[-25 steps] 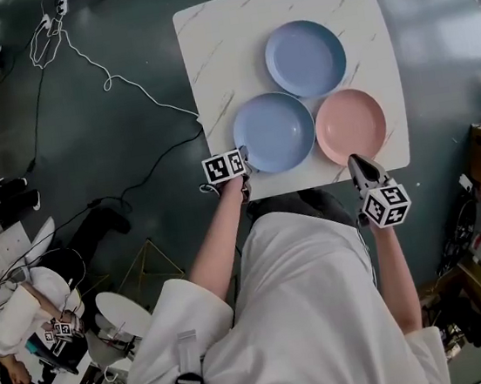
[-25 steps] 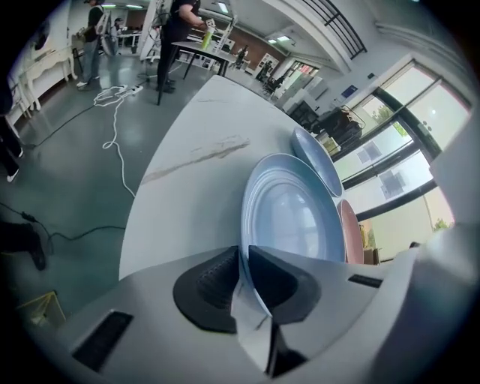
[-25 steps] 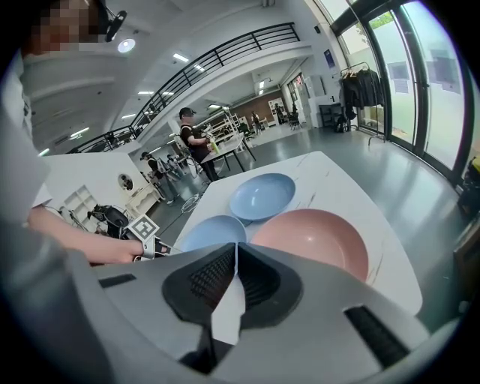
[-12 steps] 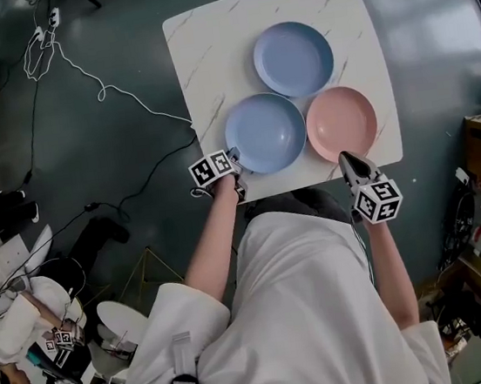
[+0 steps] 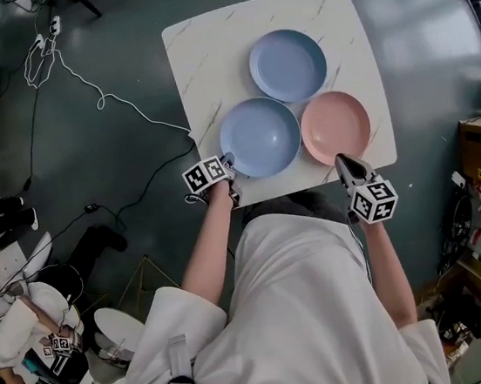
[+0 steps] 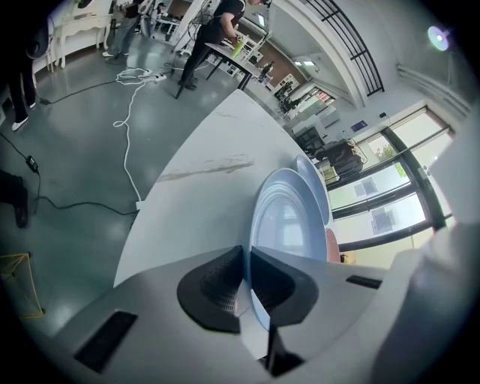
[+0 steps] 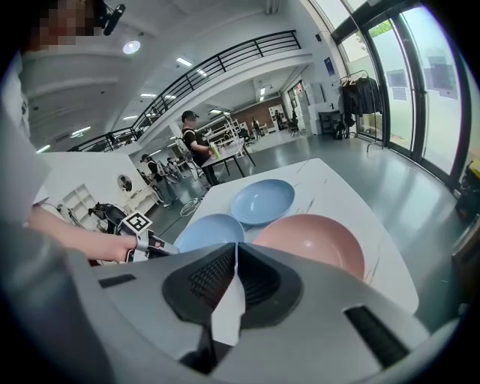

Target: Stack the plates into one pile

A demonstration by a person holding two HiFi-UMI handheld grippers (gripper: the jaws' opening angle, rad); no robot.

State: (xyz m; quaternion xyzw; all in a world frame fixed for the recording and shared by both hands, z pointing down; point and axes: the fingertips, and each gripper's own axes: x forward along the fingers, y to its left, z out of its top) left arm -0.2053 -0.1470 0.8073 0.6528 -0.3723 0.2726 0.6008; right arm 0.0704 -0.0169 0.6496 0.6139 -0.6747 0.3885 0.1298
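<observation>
The near pale-blue round plate on the white marble-patterned table is met straight ahead of the left gripper, jaws pressed together and empty at its near-left rim; the round pink plate is faced by the right gripper, likewise closed, just short of it

A square white tabletop with faint grey veining is seen over a dark floor. Three plates are laid directly on it, each flat and face up. A far blue plate is set toward the far side, a near blue plate at the near left, and a pink plate at the near right. Their rims are clustered just beside one another.
</observation>
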